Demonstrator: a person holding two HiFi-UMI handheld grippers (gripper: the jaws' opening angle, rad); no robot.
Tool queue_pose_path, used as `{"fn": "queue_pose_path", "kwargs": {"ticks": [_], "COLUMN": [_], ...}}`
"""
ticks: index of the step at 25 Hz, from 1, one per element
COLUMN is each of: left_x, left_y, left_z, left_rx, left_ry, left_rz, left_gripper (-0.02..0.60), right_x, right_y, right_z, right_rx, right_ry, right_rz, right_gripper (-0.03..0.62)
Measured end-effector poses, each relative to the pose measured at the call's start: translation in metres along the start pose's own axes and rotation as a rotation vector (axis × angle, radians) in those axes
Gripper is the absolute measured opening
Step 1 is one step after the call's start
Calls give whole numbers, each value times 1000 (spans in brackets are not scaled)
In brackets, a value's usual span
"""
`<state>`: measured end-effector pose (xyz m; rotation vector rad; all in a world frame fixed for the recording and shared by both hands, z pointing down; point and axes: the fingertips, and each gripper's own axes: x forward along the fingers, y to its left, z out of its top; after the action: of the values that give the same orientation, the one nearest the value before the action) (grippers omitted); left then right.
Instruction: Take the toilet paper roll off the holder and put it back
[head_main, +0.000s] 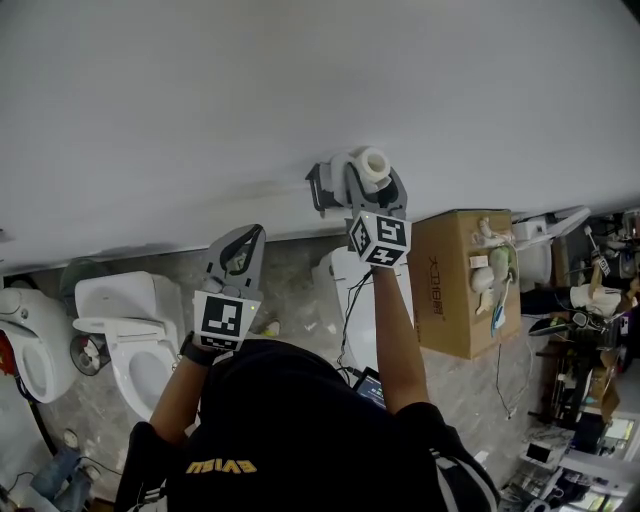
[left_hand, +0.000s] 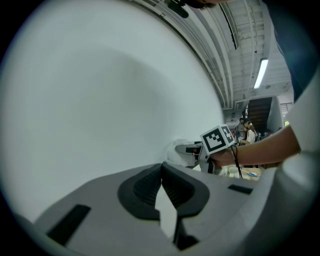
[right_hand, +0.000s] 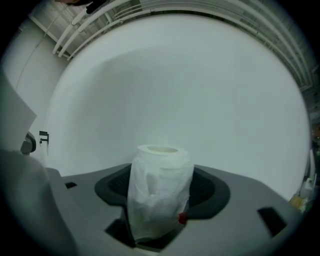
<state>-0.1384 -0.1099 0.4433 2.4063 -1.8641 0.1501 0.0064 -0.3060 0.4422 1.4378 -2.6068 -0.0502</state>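
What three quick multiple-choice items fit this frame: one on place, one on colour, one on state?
1. Where is the toilet paper roll?
A. on a shelf
B. between the jaws of the right tool
C. in a basket

2. What colour is the roll?
A. white
B. blue
C. black

3. How do the jaws of the left tool stand?
A. wide apart
B. clamped on the roll
C. together, empty

Answers:
1 B: the right gripper view shows the roll gripped between that tool's pads.
2 A: its paper is plainly white.
3 C: the left gripper view shows the pads meeting with nothing between them.
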Motion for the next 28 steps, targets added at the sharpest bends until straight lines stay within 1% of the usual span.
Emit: {"fn": "queue_pose_path", "kwargs": {"ticks": [15, 17, 19, 24, 28], "left_x": [-7, -7, -9, -7, 1], "left_y": [-3, -6, -9, -9, -12], "left_z": [-3, 0, 3, 7, 5], "left_rx": [15, 27, 39, 49, 53], "left_ry": [18, 17, 15, 3, 12], "left_rz": [-13, -25, -35, -39, -61], "left_gripper": [11, 11, 11, 11, 11], "right_x": [2, 5, 3, -19, -38], "right_y": [0, 2, 4, 0, -2], "right_z": [1, 0, 0, 6, 11], "right_rx": [2, -8, -19, 50, 45], "right_ry": [16, 42, 54, 40, 33], "right_rz": [-14, -24, -28, -28, -29], "right_gripper": [298, 312, 403, 403, 402]}}
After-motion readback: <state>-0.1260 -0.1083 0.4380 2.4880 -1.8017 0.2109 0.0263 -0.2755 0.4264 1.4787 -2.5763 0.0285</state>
